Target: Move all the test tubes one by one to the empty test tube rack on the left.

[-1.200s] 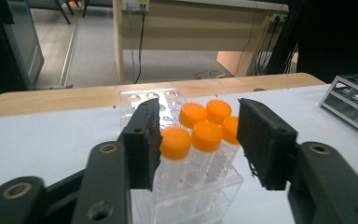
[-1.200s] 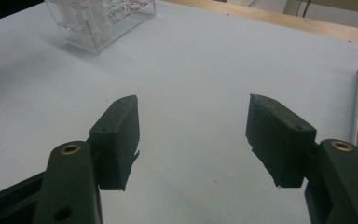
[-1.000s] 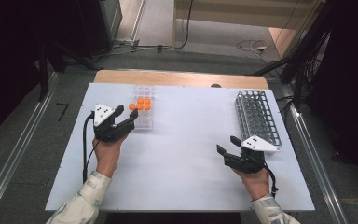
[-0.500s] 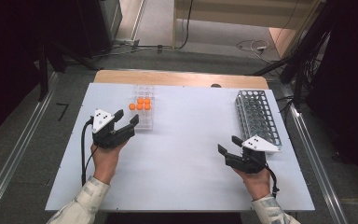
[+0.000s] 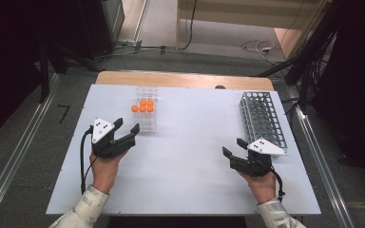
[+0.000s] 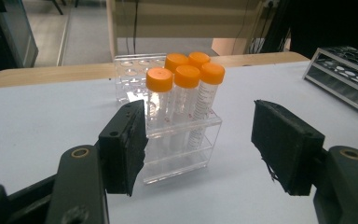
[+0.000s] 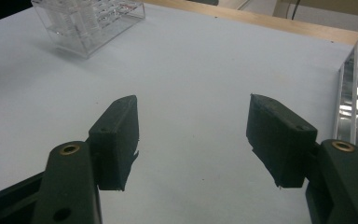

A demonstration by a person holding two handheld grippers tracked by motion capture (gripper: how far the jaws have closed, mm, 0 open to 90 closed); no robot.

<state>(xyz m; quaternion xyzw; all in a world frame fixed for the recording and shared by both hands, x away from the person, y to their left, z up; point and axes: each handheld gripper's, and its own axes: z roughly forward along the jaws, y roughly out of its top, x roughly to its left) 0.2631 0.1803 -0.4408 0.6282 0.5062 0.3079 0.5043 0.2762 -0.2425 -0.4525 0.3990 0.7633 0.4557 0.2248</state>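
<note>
The left tool [image 5: 128, 128] hovered over the white desk [image 5: 190, 156] just short of the clear plastic rack [image 5: 147, 116], its jaws pointing toward the rack's near end. The jaws stood released and had just been opening; nothing was pressed between the pads. In the left gripper view the rack [image 6: 182, 140] showed through the gap between the two black jaws, apart from both. Five orange-capped tubes [image 6: 186, 88] stood upright in the rack's near rows, clustered together, while the far holes looked unfilled. From the high view the orange caps [image 5: 143, 106] sat near the middle of the rack, which lay on the far left part of the desk, close to the wooden edge beyond the white surface.

The right tool [image 5: 234, 148] rested low over the desk's right side, held in the person's right hand [image 5: 262, 183], jaws spread and released with only bare desk between them, as the right gripper view [image 7: 193, 135] showed. Just beside it, on its right, lay the metal tube rack [image 5: 261, 116], a long grid running away from the person; its holes seemed unoccupied. The two tools were well apart, and the clear rack [image 7: 88, 23] appeared far off in the right gripper view
</note>
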